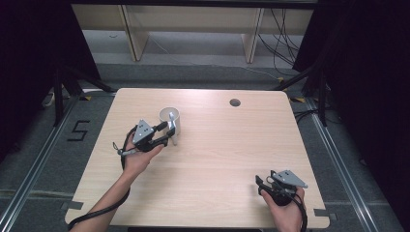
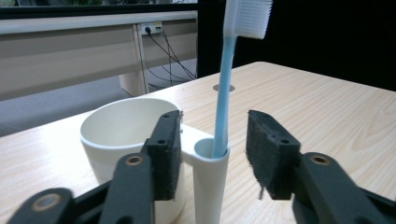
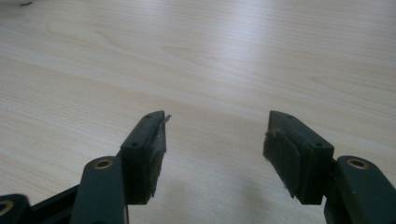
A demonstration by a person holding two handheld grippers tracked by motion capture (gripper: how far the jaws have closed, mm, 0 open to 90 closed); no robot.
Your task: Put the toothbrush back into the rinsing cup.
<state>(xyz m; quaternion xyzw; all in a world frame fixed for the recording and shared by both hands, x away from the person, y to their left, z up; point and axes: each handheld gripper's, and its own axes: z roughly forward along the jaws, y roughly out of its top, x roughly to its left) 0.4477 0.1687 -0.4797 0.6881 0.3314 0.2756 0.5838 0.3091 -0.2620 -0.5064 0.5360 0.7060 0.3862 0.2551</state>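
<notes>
Pale wood-grain table (image 2: 327,112) – smooth, matt, glossy white cup (image 2: 116,135), translucent blue plastic toothbrush (image 2: 223,93)

A: Is there any writing to read here?

B: One mark only. In the high view, a dark numeral "5" (image 1: 79,130) sits on the grey floor (image 1: 34,145), just left of the desk's (image 1: 217,159) far left corner.

A: Anything on the desk or the things on it?

B: No readable text, labels or brand marks there.
</notes>
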